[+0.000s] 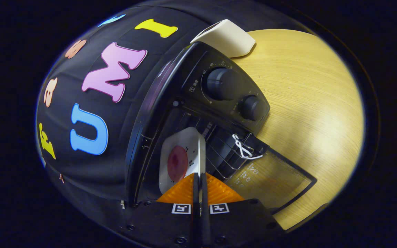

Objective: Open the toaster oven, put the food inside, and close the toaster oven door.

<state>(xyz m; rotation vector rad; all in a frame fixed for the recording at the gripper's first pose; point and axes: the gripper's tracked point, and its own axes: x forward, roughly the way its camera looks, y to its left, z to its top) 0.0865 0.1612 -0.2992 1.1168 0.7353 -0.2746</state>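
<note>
The black toaster oven (219, 86) stands on a wooden table (305, 103) with its glass door (274, 182) folded fully open. My view of it is rolled sideways. My gripper (198, 176) is shut on the rim of a white plate (181, 141) with rounded corners. A round dark-red piece of food (177, 162) lies on the plate. The plate reaches into the oven's mouth just ahead of my fingers, beside the wire rack (224, 156). I cannot tell whether the plate rests on the rack.
Two black knobs (221, 83) sit on the oven's control panel. A white cord (243, 148) is tied at the door's hinge end. A white object (227, 36) lies on the table behind the oven. Black booth cloth hangs beyond the oven.
</note>
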